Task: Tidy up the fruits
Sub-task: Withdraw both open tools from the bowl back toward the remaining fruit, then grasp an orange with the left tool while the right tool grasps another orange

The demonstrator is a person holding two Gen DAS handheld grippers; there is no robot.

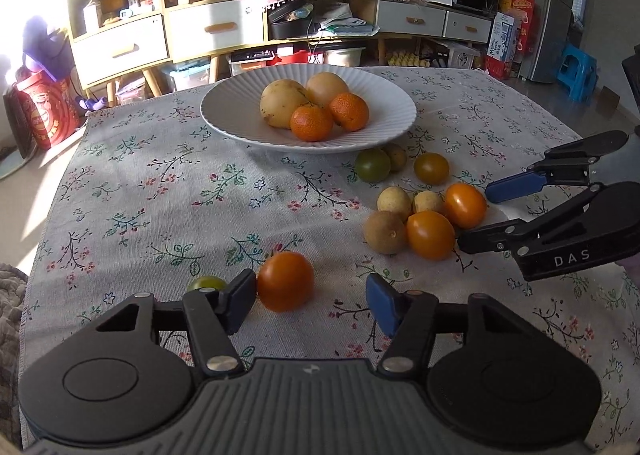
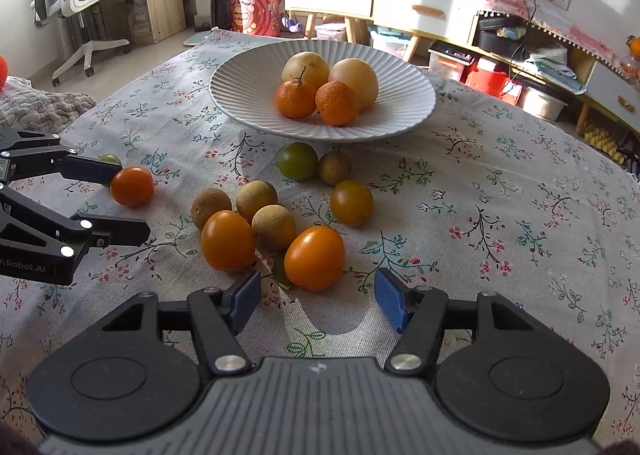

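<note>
A white ribbed plate holds two mandarins and two pale yellow fruits. Loose fruits lie on the floral cloth in front of it. My left gripper is open around an orange tomato; the tomato sits against the left pad and well clear of the right one. My right gripper is open too, its pads either side of another orange tomato without pressing it.
Beside the right gripper cluster a second orange tomato, several brown longans and two greenish tomatoes. A small green tomato hides behind the left finger. Cabinets and a chair stand beyond the table.
</note>
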